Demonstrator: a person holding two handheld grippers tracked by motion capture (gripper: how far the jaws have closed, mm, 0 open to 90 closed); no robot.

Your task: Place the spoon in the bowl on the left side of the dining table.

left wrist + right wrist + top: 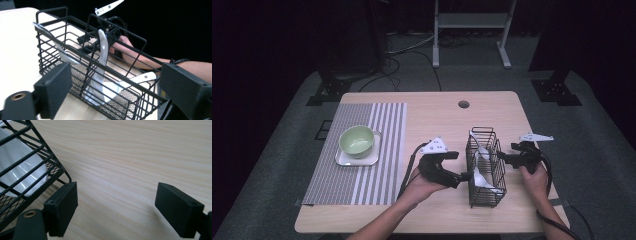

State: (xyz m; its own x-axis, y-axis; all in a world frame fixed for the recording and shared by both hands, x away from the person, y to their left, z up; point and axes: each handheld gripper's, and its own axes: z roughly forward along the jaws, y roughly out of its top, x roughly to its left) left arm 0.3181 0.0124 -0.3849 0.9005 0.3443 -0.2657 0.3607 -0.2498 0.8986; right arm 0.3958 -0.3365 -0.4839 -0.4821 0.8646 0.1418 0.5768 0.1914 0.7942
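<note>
Wire basket (485, 167) of white spoons (102, 65) stands on the worktop (437, 120), long axis front-to-back, between both spread, empty hand-held grippers, left (464, 176) seemingly nearer, right (502, 159) just beside.

I see a black wire basket (82, 57) of matt coated metal with a fine mesh floor, glossy white spoons (102, 72) inside it, a smooth pale wood-grain table (130, 157), a striped woven cloth mat (362, 150) and a glazed green bowl (357, 140).
</note>
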